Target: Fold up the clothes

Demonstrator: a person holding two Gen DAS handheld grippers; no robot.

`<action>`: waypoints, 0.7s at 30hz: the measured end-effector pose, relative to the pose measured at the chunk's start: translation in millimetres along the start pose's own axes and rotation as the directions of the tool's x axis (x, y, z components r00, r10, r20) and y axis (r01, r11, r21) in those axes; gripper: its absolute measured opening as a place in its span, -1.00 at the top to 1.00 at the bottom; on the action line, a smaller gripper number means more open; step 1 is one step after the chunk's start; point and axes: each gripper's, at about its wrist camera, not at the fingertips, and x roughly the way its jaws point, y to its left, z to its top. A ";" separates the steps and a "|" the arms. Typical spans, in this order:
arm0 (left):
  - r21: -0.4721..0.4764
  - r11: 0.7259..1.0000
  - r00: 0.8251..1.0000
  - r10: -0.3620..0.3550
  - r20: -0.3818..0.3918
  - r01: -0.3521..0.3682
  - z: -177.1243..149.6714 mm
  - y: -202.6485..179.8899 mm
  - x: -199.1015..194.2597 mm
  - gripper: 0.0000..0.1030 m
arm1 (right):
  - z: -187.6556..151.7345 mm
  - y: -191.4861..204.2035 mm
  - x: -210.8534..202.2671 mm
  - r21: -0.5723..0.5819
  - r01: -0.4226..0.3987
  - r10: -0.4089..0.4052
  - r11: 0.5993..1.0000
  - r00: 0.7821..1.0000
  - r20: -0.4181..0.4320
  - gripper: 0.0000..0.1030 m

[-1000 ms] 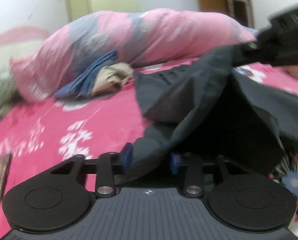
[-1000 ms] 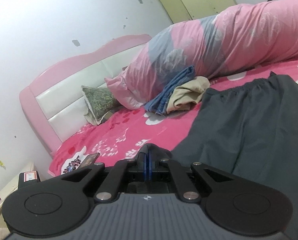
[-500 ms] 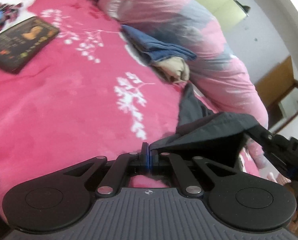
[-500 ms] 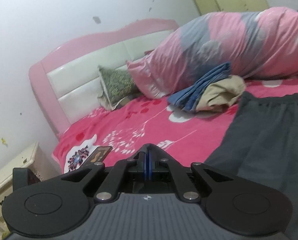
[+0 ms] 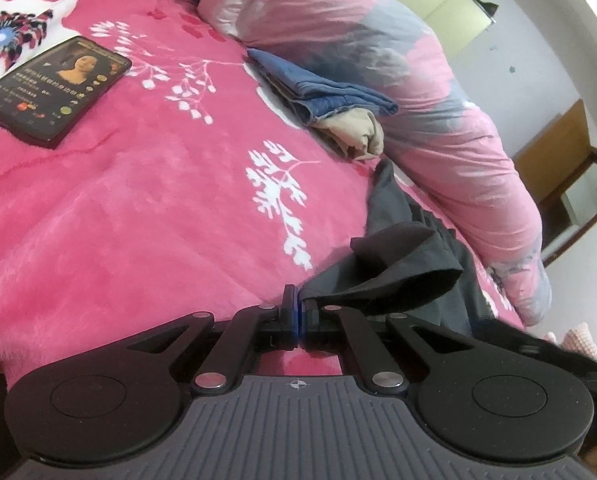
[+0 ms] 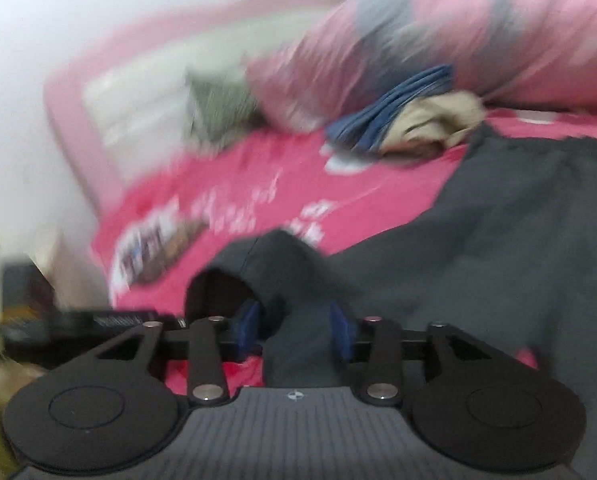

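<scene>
A dark grey garment [image 5: 402,264] lies on the pink floral bedspread [image 5: 146,208], one end lifted. My left gripper [image 5: 298,308] is shut on its hem edge, low over the bed. In the blurred right wrist view the same grey garment [image 6: 498,232] spreads to the right. My right gripper [image 6: 294,324] is open, its blue pads [image 6: 248,322] standing apart with a fold of the grey cloth lying between them. A folded blue garment [image 5: 322,88] and a beige one [image 5: 358,132] lie further back by the duvet.
A rolled pink and grey duvet [image 5: 398,80] runs along the far side. A phone [image 5: 54,88] lies on the bedspread at the left. A pink and white headboard [image 6: 110,92] and a green cushion [image 6: 218,112] stand at the bed's head.
My right gripper has opened from shut and the grey cloth now lies between its pads; its view is blurred by motion. My left gripper closed on the cloth and lowered towards the bed.
</scene>
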 end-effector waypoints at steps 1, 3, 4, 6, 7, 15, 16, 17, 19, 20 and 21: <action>0.009 1.000 1.000 0.002 0.001 -0.002 -0.2 -0.6 -0.2 1.00 | -3.3 -10.3 -14.4 0.053 0.003 -0.004 0.999 1.000 0.020 0.14; 0.025 1.000 1.000 0.012 0.008 -0.012 0.2 -2.5 -1.0 0.94 | -12.1 -32.6 -41.0 0.168 0.024 -0.033 0.986 0.998 0.048 0.14; 0.030 0.999 1.000 0.016 0.013 -0.016 0.9 -3.8 -0.7 0.90 | -17.1 -42.7 -50.4 0.210 0.052 -0.064 0.976 0.997 0.052 0.14; 0.038 0.999 1.000 0.023 0.021 -0.024 2.2 -7.0 0.2 0.68 | -27.6 -61.0 -67.4 0.270 0.137 -0.155 0.953 0.987 0.047 0.14; 0.049 0.998 0.999 0.029 0.027 -0.030 2.3 -9.8 0.5 0.62 | -35.2 -66.5 -76.0 0.287 0.186 -0.207 0.940 0.977 0.043 0.14; 0.088 0.993 0.995 0.072 0.063 -0.078 1.7 -22.8 6.2 0.36 | -72.2 -126.3 -163.0 0.564 0.459 -0.602 0.687 0.794 0.087 -0.13; 0.087 0.993 0.995 0.078 0.065 -0.083 1.7 -23.0 6.8 0.36 | -76.1 -142.2 -171.9 0.611 0.464 -0.628 0.641 0.775 0.070 -0.14; 0.085 0.992 0.994 0.084 0.068 -0.089 1.7 -23.2 7.4 0.36 | -80.4 -159.4 -179.0 0.653 0.462 -0.646 0.600 0.761 0.055 -0.14; 0.082 0.991 0.993 0.097 0.073 -0.103 1.4 -23.6 7.9 0.36 | -85.8 -186.2 -189.1 0.711 0.463 -0.686 0.529 0.726 0.038 -0.14; 0.081 0.990 0.991 0.111 0.076 -0.117 1.2 -24.2 7.3 0.36 | -88.4 -198.1 -194.0 0.732 0.460 -0.702 0.502 0.711 0.035 -0.14; 0.081 0.988 0.989 0.125 0.079 -0.131 1.1 -24.8 6.6 0.36 | -91.5 -209.2 -198.8 0.746 0.449 -0.707 0.493 0.706 0.042 -0.14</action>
